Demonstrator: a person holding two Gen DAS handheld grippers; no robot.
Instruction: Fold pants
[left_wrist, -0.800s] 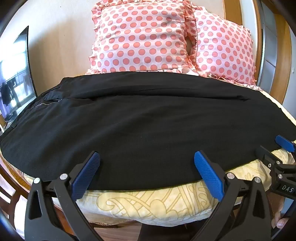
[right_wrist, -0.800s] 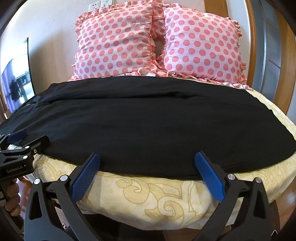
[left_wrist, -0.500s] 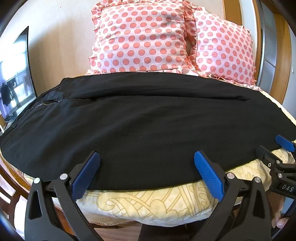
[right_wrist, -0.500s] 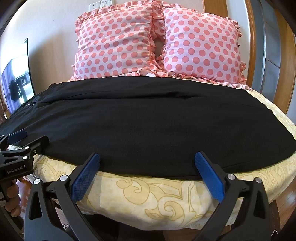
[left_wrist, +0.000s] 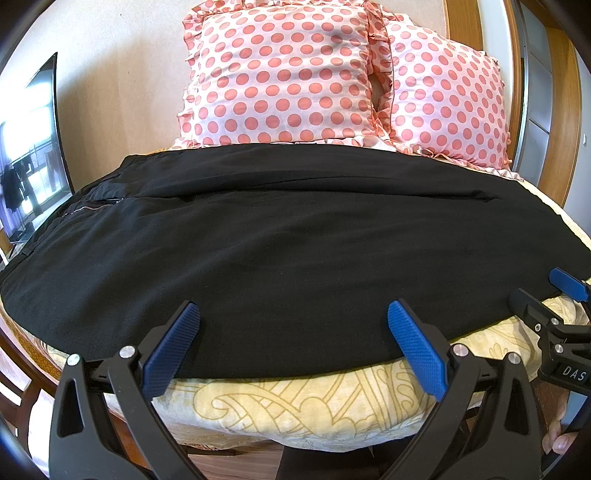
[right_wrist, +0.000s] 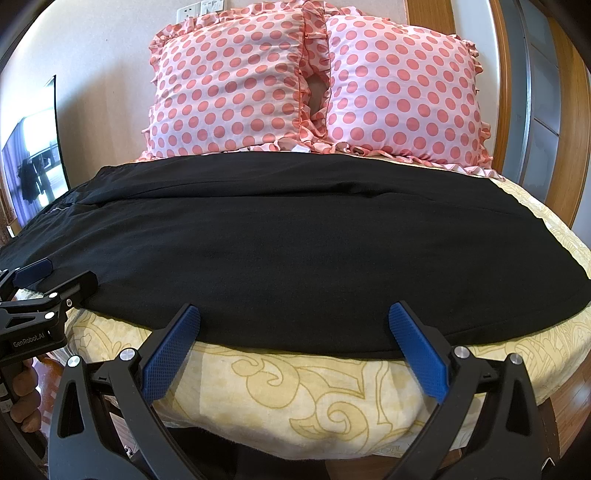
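Observation:
Black pants (left_wrist: 280, 251) lie flat across the bed, waistband and zipper to the left, legs to the right; they also show in the right wrist view (right_wrist: 295, 251). My left gripper (left_wrist: 291, 332) is open and empty, its blue pads just over the pants' near edge. My right gripper (right_wrist: 295, 332) is open and empty at the same near edge, further right. Each gripper shows in the other's view: the right one (left_wrist: 543, 302) at the right edge, the left one (right_wrist: 48, 280) at the left edge.
The bed has a cream patterned cover (right_wrist: 295, 391). Two pink polka-dot pillows (left_wrist: 284, 74) (right_wrist: 402, 92) lean on the wall behind the pants. A screen (left_wrist: 29, 155) stands at the left. A wooden door frame (right_wrist: 576, 110) is at the right.

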